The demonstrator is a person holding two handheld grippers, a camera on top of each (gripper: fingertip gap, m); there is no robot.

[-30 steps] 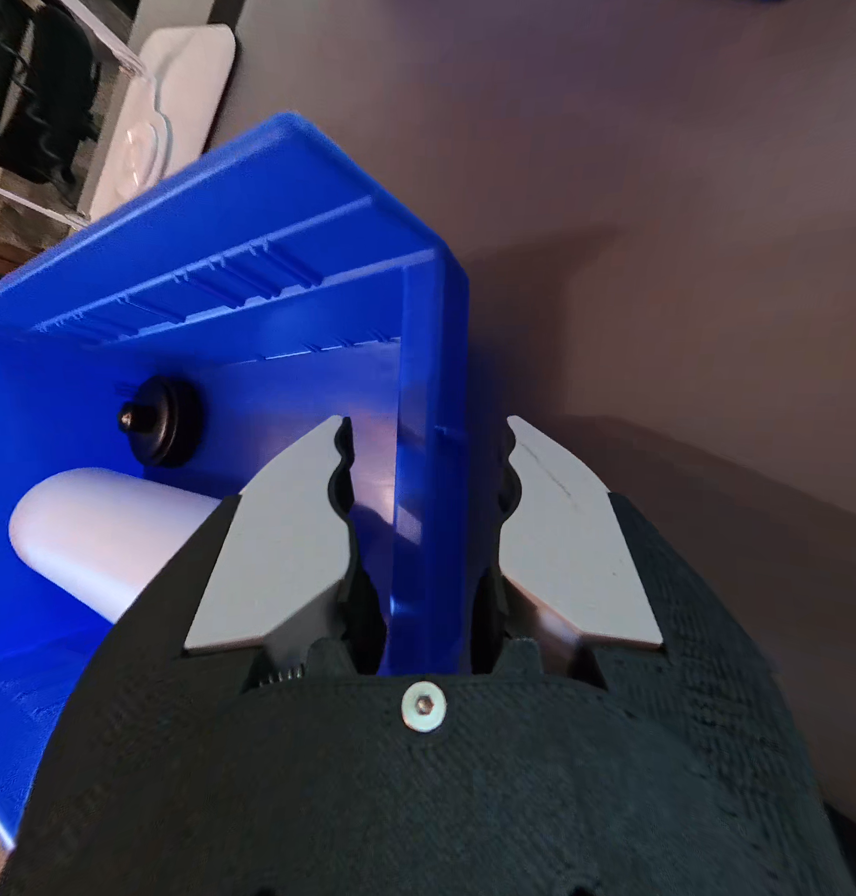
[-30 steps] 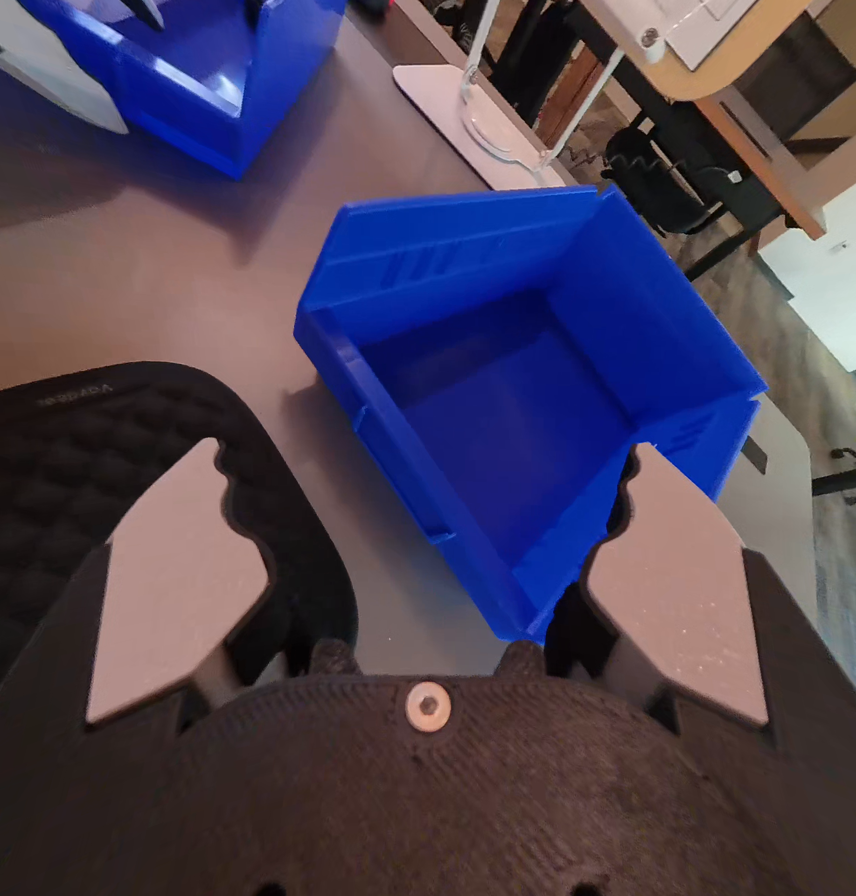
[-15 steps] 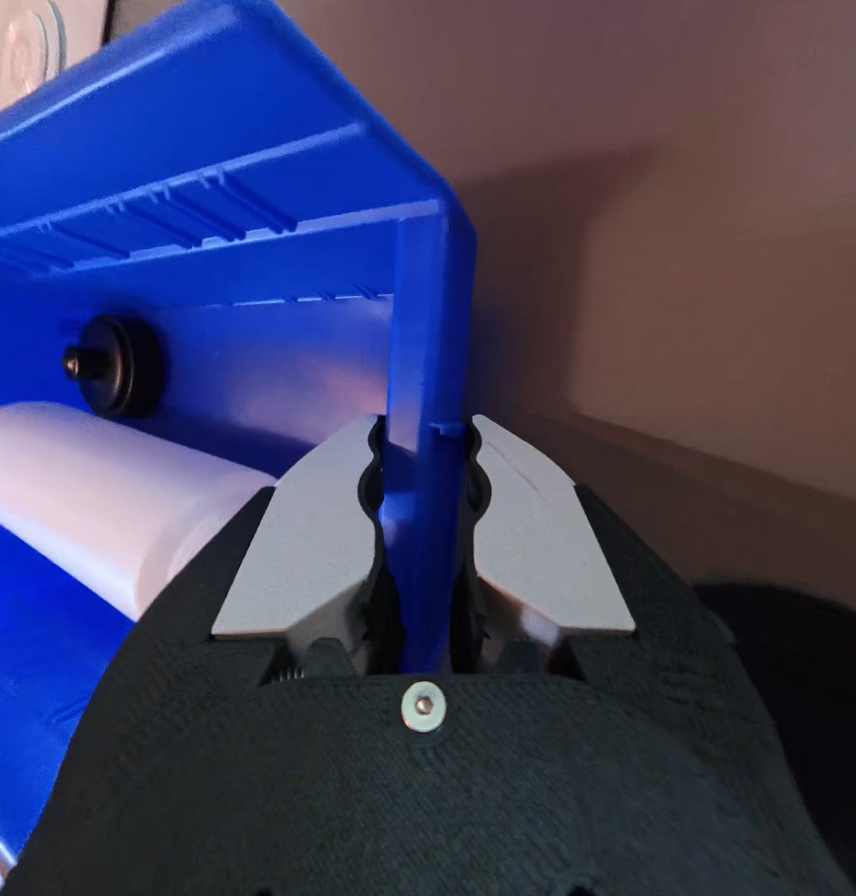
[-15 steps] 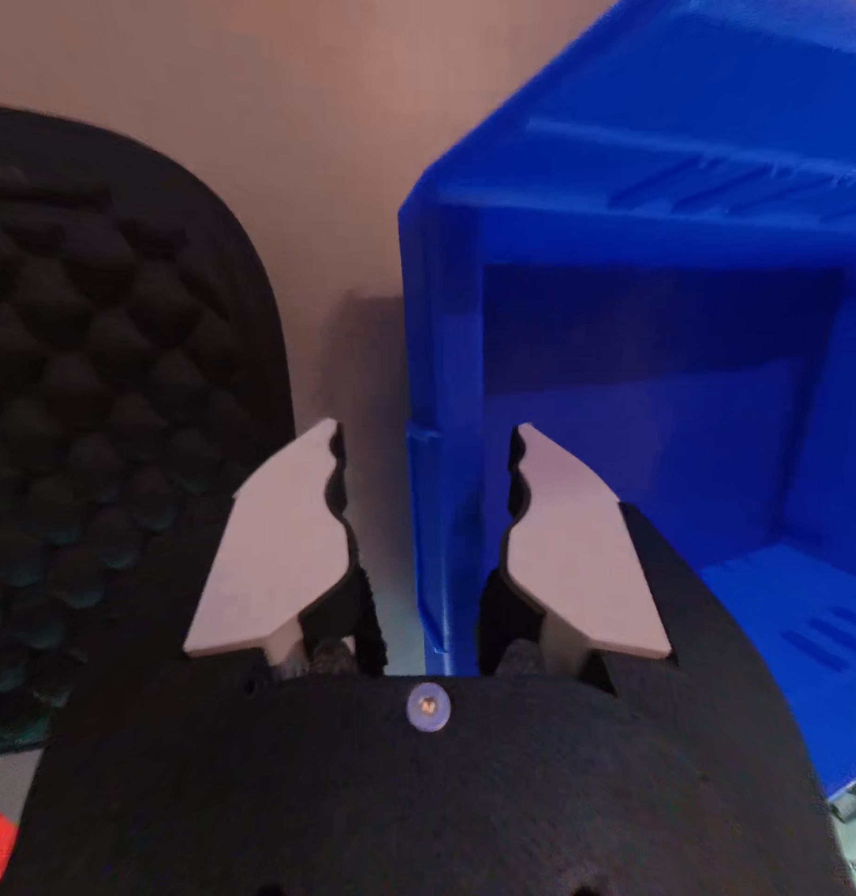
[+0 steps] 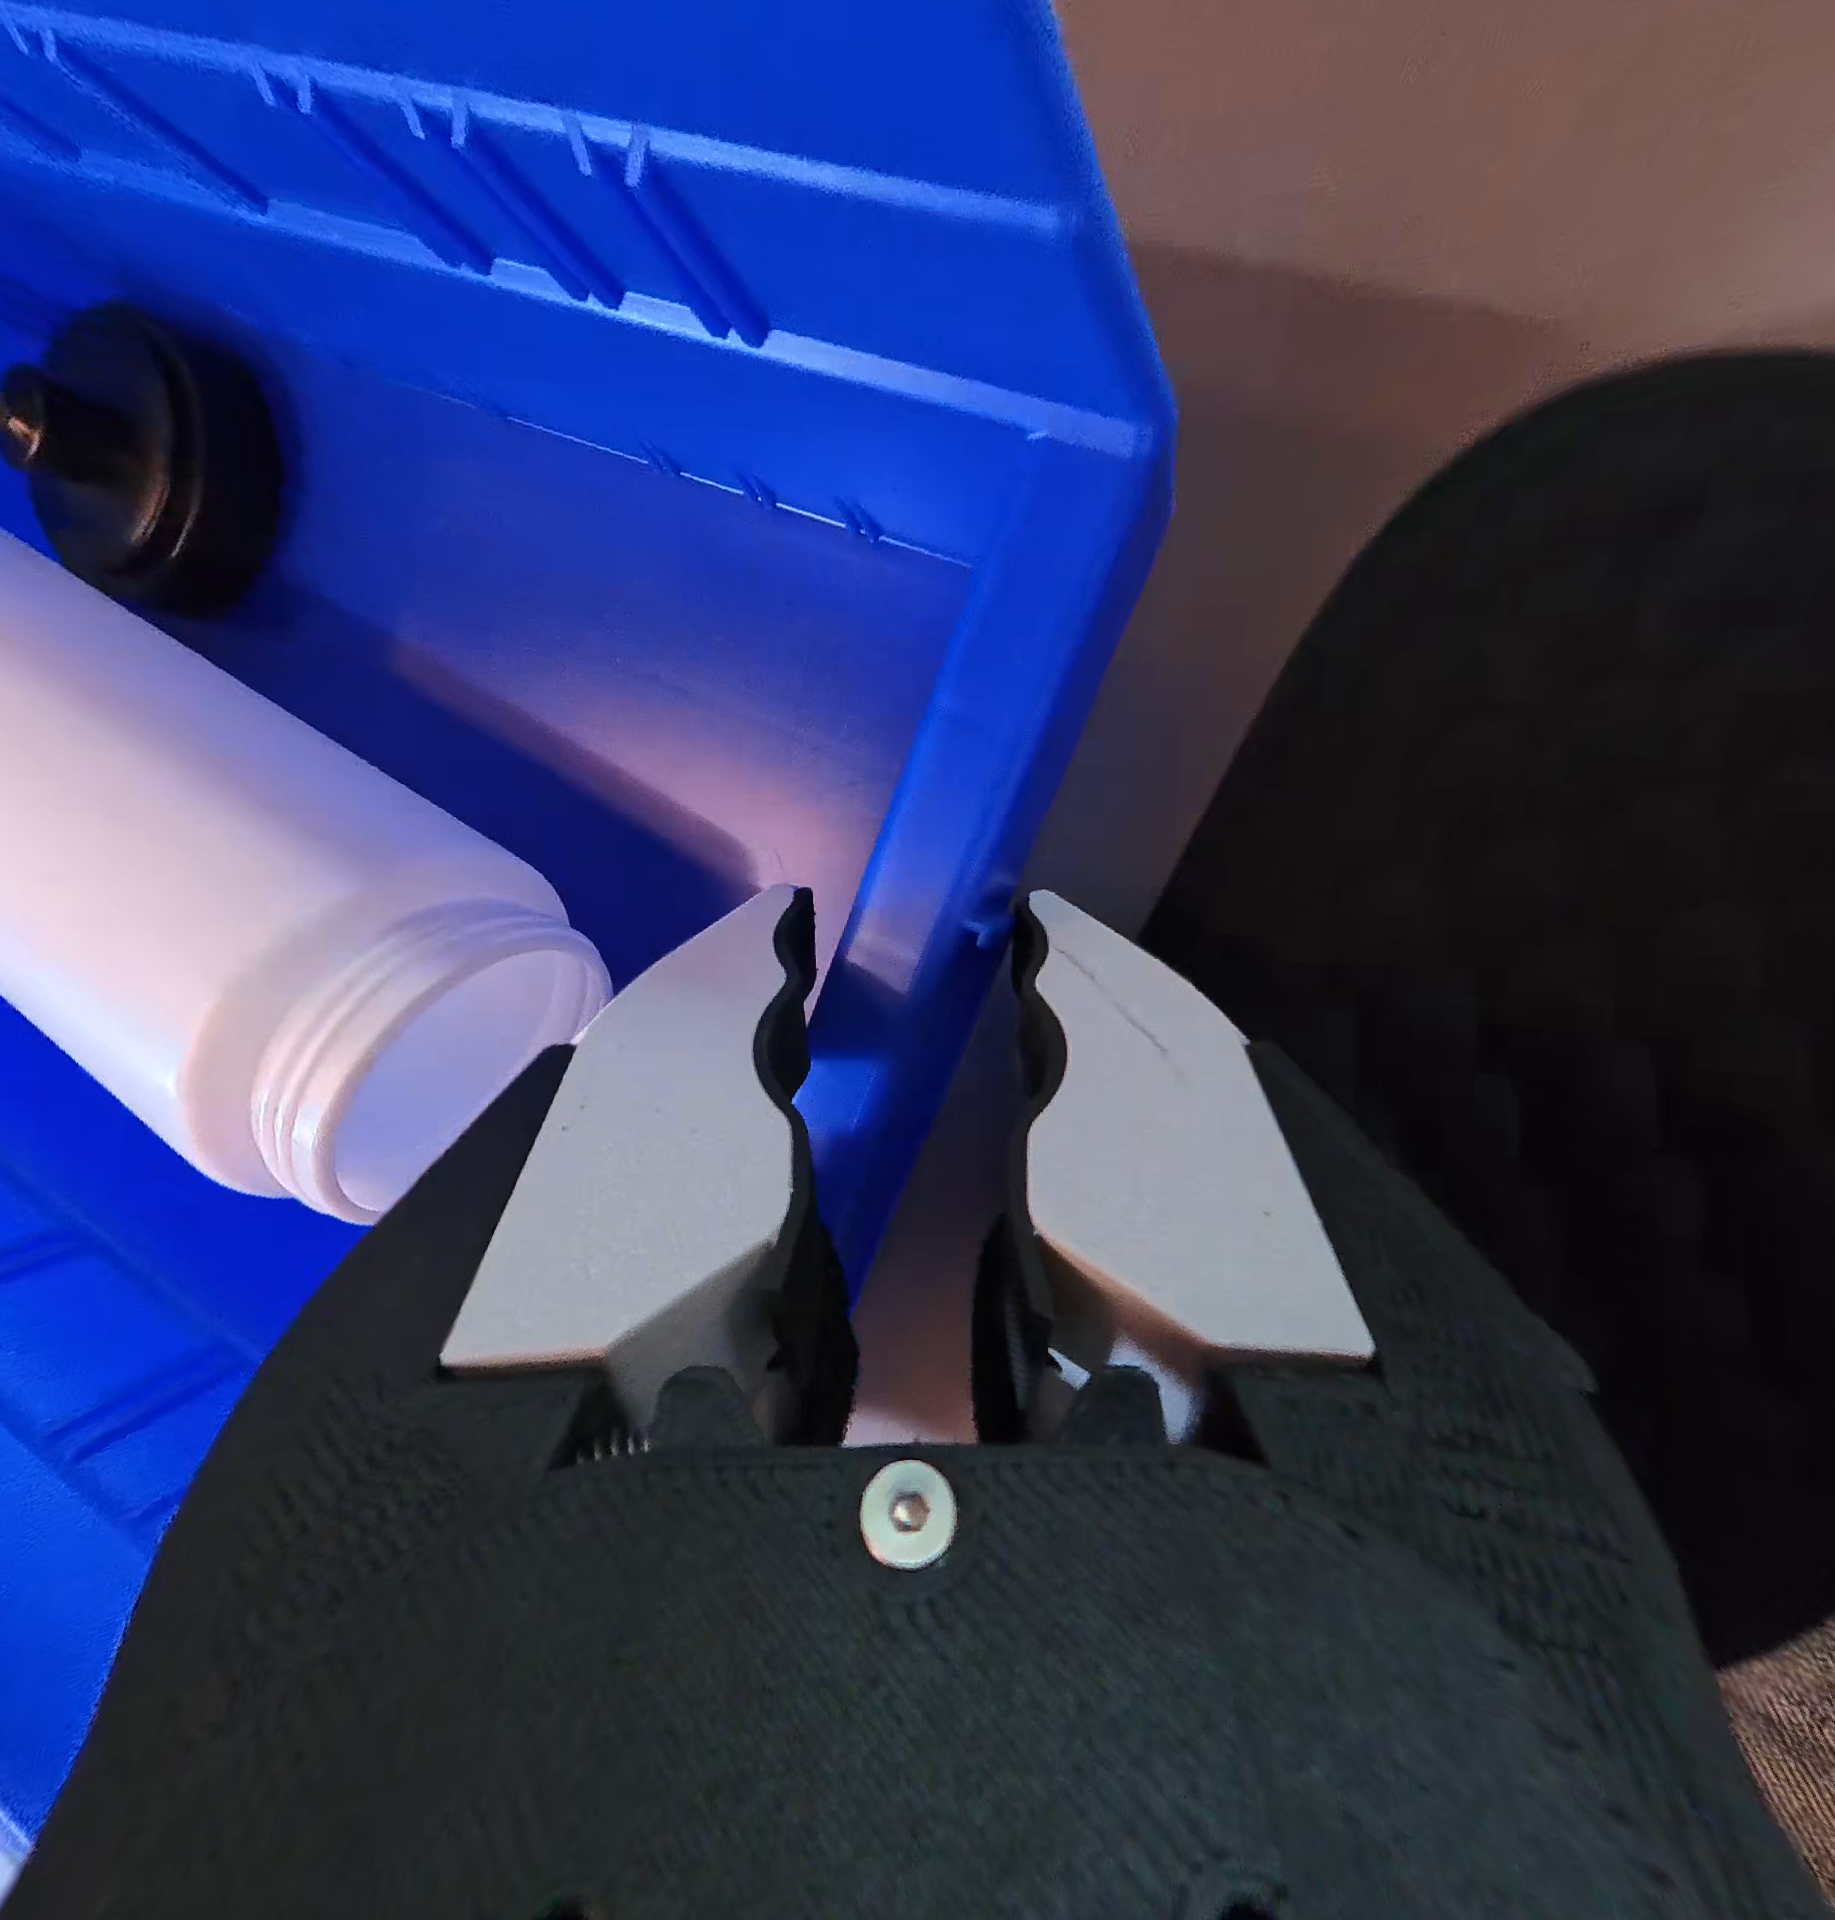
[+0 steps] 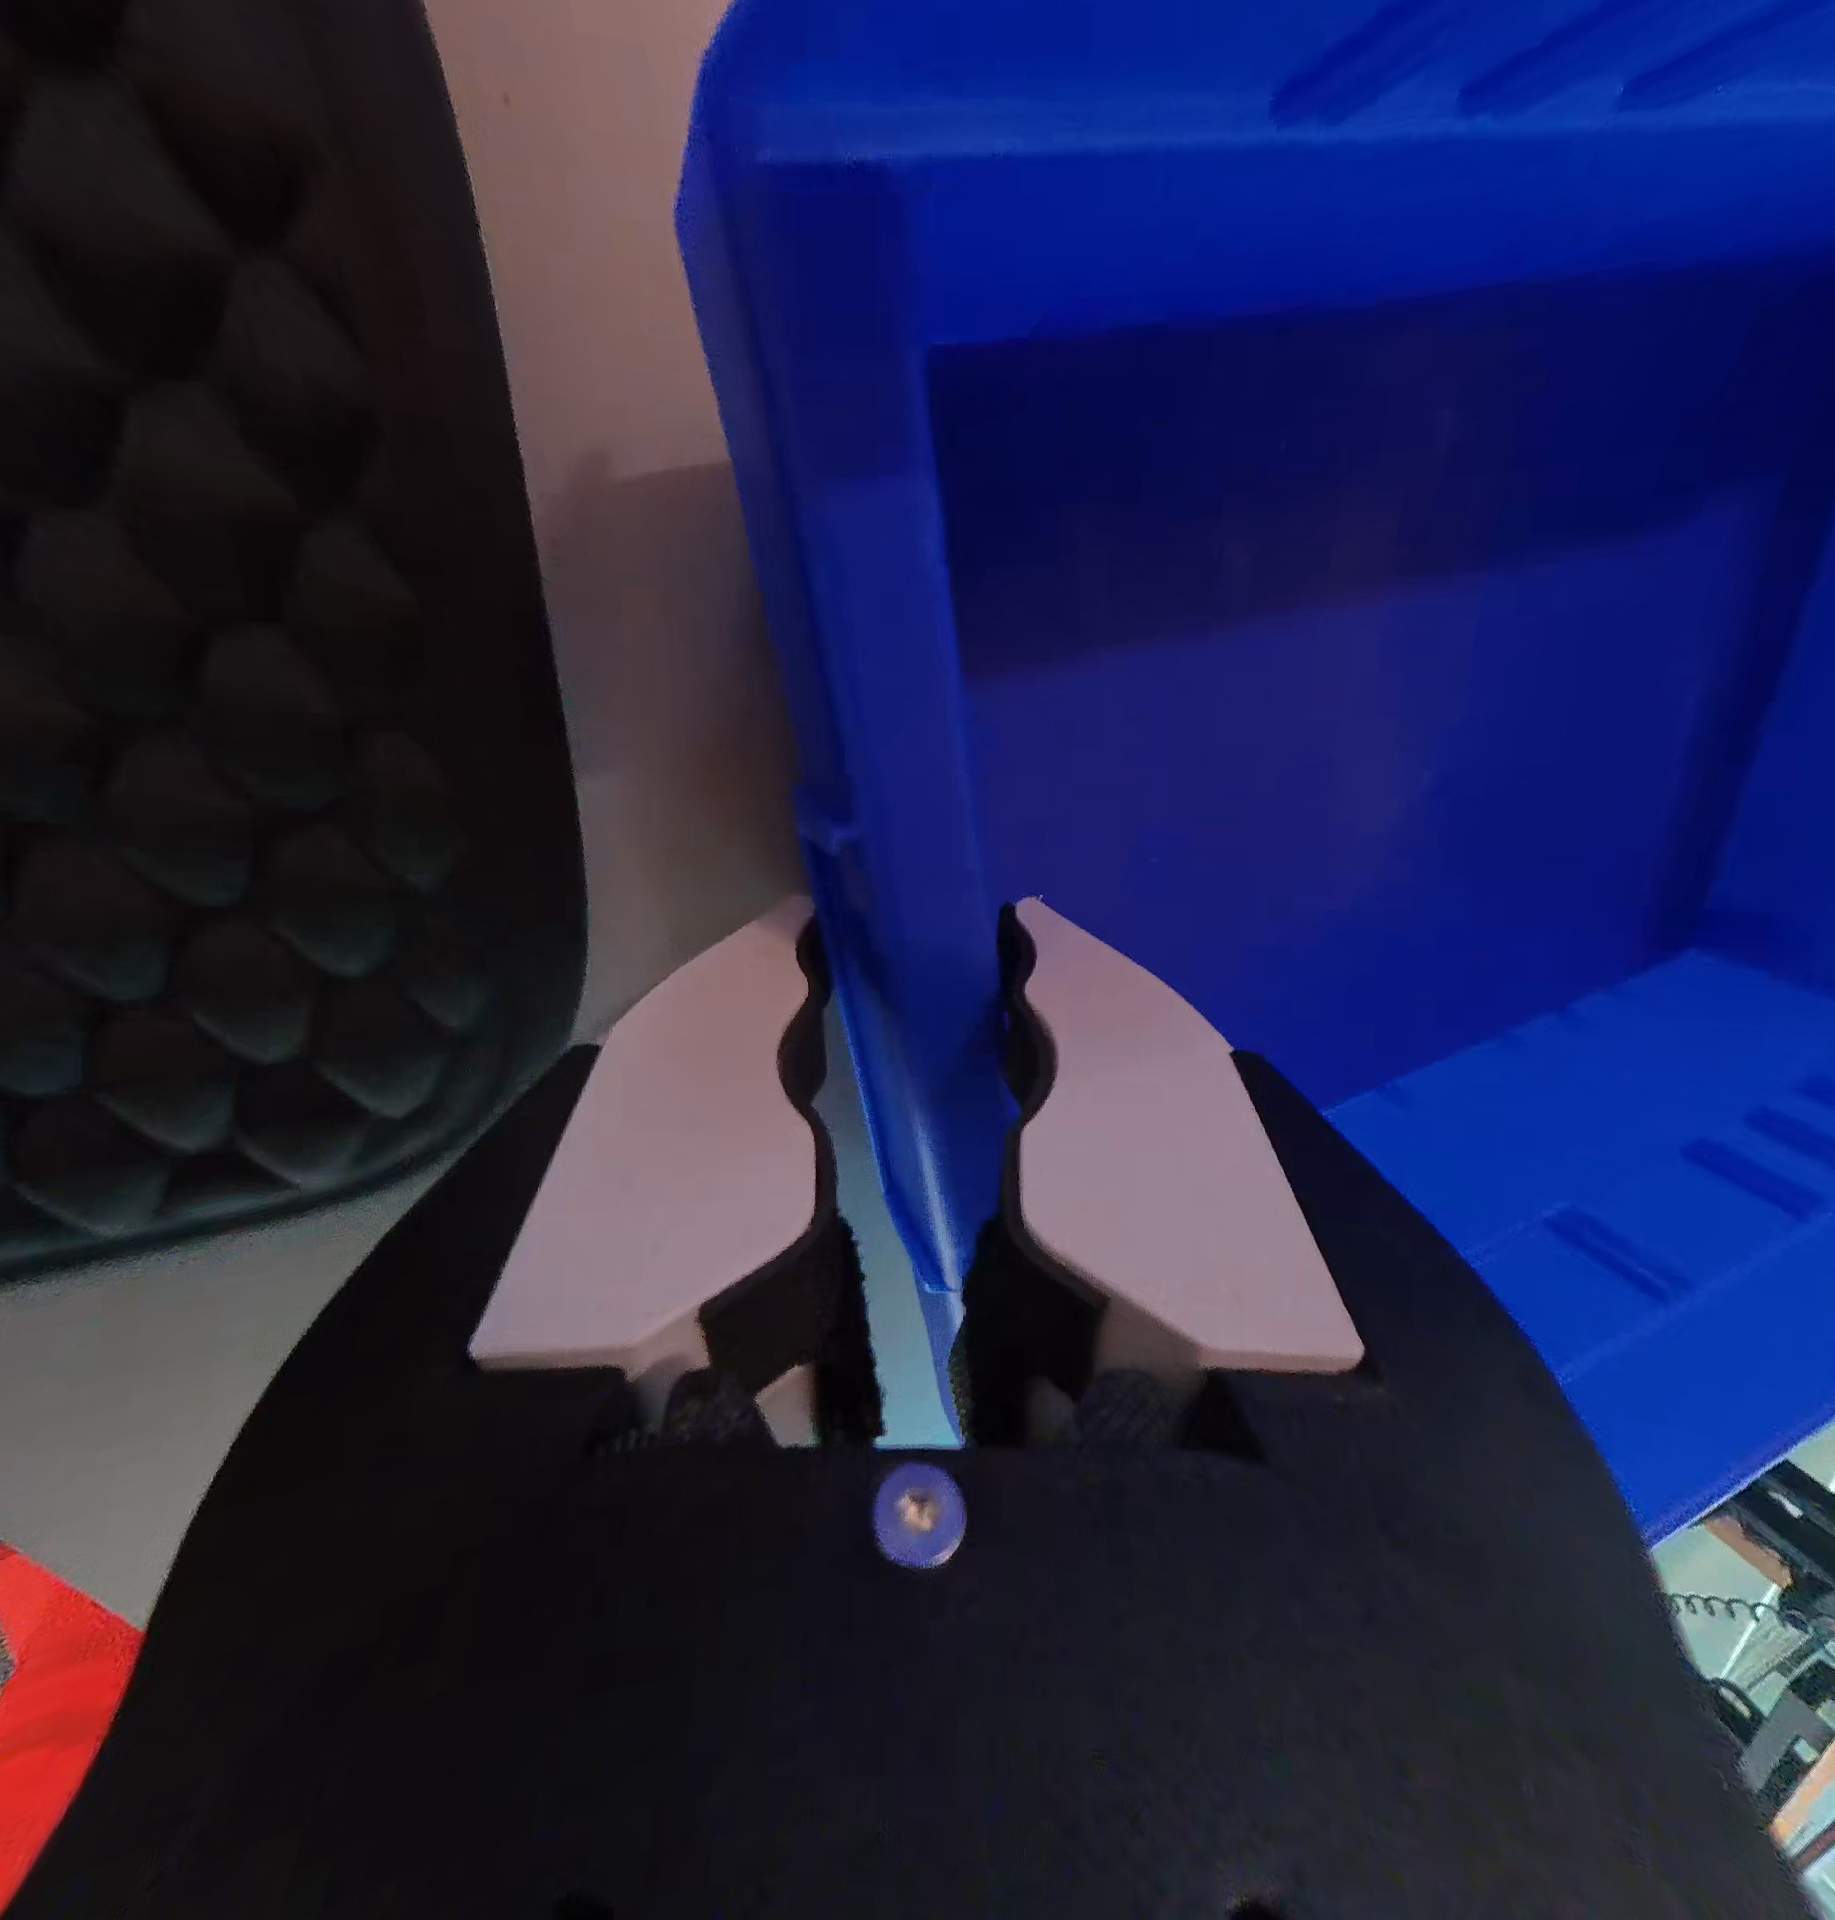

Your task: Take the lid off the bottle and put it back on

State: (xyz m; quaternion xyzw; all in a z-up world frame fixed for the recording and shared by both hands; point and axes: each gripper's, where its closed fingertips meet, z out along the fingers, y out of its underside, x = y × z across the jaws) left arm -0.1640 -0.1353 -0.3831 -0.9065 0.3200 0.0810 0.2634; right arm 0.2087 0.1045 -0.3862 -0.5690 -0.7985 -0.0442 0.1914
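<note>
1. My left tongs [image 5: 908,925] are closed on the side wall of a blue bin [image 5: 1006,790]: one finger sits inside the bin and the other outside, both pressed against the plastic.
2. The white bottle [image 5: 217,894] lies on its side on the floor of that bin, just to the left of my left tongs. Its threaded mouth is open and points toward the inner finger, very near it; I cannot tell whether they touch.
3. The black lid [image 5: 139,457] is off the bottle. It sits deeper in the same bin, against the far wall and just beyond the bottle's body, with its small knob pointing left.
4. My right tongs [image 6: 908,920] are clamped on the near side wall of a second blue bin [image 6: 1360,644], again with one finger on each face of the wall.
5. What shows of that second bin's inside is bare blue plastic with moulded ribs along the floor and upper wall.
6. Both bins rest on a smooth grey-brown bench [image 5: 1464,177].
7. A black foam pad with a bumpy, quilted surface [image 6: 217,623] lies on the bench between the two bins, to the left of my right tongs and to the right of my left ones.
8. A red patch [image 6: 30,1725] shows at the lower left corner of the right wrist view.
9. Past the bench edge at the lower right, some dark, blurred room furniture [image 6: 1817,1621] shows.
</note>
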